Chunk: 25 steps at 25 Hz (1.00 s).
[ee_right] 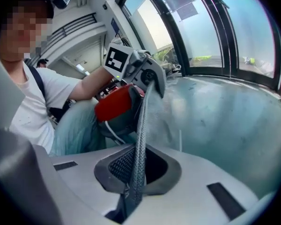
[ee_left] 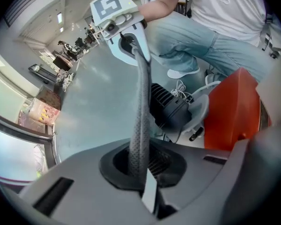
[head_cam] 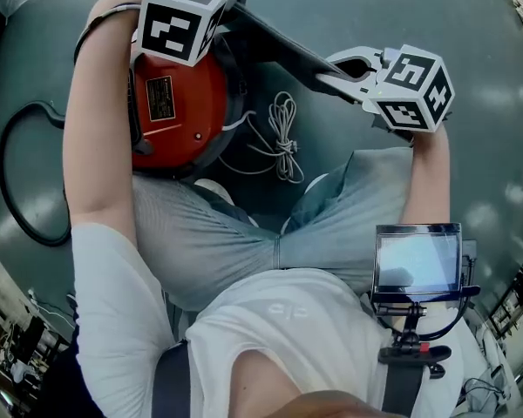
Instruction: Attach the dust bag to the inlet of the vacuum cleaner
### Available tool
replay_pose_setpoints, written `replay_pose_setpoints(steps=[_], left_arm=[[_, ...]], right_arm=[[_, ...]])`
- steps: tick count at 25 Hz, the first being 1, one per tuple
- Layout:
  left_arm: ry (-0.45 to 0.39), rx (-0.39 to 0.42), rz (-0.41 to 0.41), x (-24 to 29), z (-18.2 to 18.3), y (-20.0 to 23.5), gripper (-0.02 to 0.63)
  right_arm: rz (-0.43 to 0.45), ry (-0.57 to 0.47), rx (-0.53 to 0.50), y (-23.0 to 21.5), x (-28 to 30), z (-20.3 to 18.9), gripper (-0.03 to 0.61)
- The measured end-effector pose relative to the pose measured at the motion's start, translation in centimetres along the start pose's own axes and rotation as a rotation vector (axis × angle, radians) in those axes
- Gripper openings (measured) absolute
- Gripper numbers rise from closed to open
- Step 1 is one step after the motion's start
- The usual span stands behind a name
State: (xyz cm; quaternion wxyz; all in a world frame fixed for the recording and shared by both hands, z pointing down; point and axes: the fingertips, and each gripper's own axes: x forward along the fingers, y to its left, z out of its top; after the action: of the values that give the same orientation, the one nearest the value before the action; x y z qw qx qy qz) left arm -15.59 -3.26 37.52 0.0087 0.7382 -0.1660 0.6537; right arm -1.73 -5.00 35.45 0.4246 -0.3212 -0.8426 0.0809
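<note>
A flat dark grey dust bag (head_cam: 288, 52) hangs stretched between my two grippers above the floor. My left gripper (head_cam: 233, 7) is shut on its left end, over the red vacuum cleaner (head_cam: 179, 111). My right gripper (head_cam: 347, 73) is shut on its right end. In the left gripper view the dust bag (ee_left: 140, 121) shows edge-on as a mesh strip, running from my jaws (ee_left: 147, 198) to the right gripper (ee_left: 127, 40), with the vacuum cleaner (ee_left: 234, 111) and its black motor part (ee_left: 171, 108) below. The right gripper view shows the dust bag (ee_right: 140, 139) the same way. The inlet is hidden.
A bundled white cable (head_cam: 283, 138) lies on the floor beside the vacuum. A black hose (head_cam: 17, 177) loops at the left. The person's knees (head_cam: 244, 242) are close below the vacuum. A small screen on a mount (head_cam: 417, 259) sits at the lower right.
</note>
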Motion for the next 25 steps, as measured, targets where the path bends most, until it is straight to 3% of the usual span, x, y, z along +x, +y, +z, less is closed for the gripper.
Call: replay_pose_setpoints(steps=[6, 10, 16, 20, 25], left_arm=[[-0.059, 0.012, 0.071, 1.5, 1.3, 2.0, 0.014], [-0.079, 0.047, 0.099, 2.1, 2.2, 2.5, 0.014], [-0.131, -0.015, 0.015, 2.0, 2.5, 1.4, 0.014], [-0.109, -0.043, -0.034, 1.1, 2.1, 0.8, 0.014], [-0.082, -0.041, -0.05, -1.1, 2.8, 1.0, 0.014]], right_arm=[[0.217, -0.071, 0.047, 3.9, 3.3, 2.1, 0.015], [0.279, -0.13, 0.084, 4.5, 5.1, 3.4, 0.015], [0.269, -0.155, 0.095, 4.5, 6.8, 3.7, 0.015], [0.184, -0.023, 0.052, 3.5, 7.4, 1.5, 0.015], [0.081, 0.041, 0.011, 2.4, 8.7, 0.5, 0.015]])
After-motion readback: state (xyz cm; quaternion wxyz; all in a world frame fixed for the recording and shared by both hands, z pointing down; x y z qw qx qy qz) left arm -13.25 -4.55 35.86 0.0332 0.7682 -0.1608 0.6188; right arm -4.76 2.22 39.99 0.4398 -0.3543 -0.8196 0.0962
